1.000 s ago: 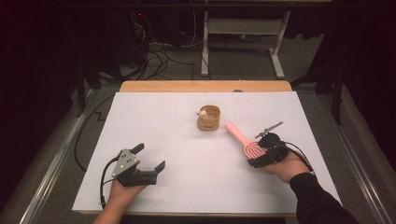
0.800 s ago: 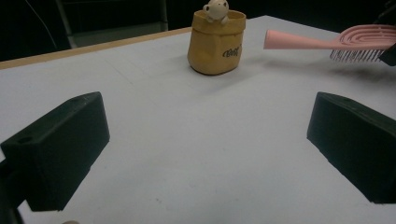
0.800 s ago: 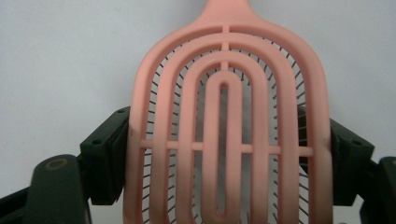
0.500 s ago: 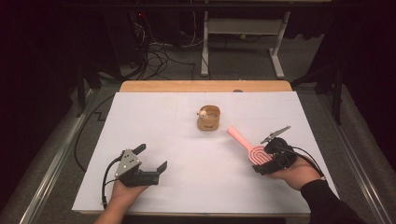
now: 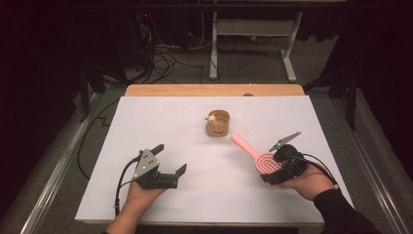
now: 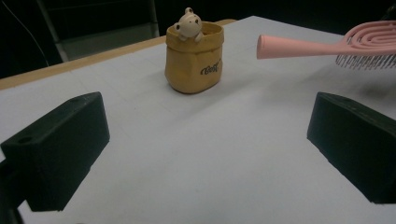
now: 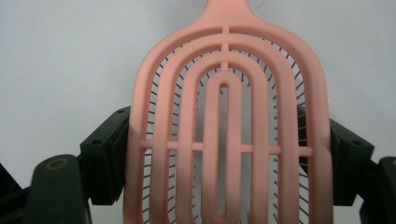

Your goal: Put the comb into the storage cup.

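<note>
Holding the pink brush (image 5: 262,158) by its head, your right claw (image 5: 272,168) pinches both edges, with the handle pointing ahead toward the small pot (image 5: 217,123). It looks light, stiff and slick, so grip the solid rim, not the bristles. Your left claw (image 5: 171,162) hovers wide open and empty over the desk (image 5: 160,122).

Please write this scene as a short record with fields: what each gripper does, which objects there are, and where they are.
left gripper: open, holds nothing, low over the white table
right gripper: shut on the head of the pink hairbrush
brush handle: points toward the pot, off the table
yellow pot: upright, mid-table, small bear figure on its rim
contact brush and pot: apart
</note>
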### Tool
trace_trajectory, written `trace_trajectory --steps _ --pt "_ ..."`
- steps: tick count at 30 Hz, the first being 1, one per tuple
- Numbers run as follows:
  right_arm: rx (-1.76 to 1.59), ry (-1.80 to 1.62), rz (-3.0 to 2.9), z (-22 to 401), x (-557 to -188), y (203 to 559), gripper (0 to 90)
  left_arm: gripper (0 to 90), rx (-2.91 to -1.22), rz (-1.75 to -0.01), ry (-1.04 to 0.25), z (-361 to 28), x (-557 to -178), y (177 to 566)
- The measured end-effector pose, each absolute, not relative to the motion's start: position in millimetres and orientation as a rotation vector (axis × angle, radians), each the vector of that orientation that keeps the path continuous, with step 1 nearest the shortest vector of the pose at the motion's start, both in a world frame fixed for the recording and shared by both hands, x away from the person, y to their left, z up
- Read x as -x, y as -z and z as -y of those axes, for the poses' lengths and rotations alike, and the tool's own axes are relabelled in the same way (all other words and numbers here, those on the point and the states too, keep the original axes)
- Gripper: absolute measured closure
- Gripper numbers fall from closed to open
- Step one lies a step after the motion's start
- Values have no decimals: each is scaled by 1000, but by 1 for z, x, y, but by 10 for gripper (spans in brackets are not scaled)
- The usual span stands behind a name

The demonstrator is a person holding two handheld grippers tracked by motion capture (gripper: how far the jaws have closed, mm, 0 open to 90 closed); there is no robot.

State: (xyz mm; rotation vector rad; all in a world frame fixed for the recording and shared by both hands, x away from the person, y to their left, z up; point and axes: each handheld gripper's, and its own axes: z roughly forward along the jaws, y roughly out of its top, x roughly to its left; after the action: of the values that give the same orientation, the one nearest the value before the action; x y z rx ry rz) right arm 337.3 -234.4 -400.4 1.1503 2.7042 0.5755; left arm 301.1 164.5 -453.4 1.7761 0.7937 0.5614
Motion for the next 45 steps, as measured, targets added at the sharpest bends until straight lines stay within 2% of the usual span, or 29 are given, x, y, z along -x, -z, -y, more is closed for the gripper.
trace_trajectory --steps 5,14,33,45 --pt "-1131 -564 -2728 227 -336 401 208 0 -1766 -786 -550 -155 -306 453" --pt "-1110 -550 -2771 213 -332 404 208 0 -1795 -767 -527 -157 -294 461" --pt "-1016 -539 -2825 195 -325 414 210 0 -1839 -753 -523 -151 -293 468" --pt "-963 -541 -2858 181 -320 408 211 0 -1895 -719 -601 -146 -291 467"
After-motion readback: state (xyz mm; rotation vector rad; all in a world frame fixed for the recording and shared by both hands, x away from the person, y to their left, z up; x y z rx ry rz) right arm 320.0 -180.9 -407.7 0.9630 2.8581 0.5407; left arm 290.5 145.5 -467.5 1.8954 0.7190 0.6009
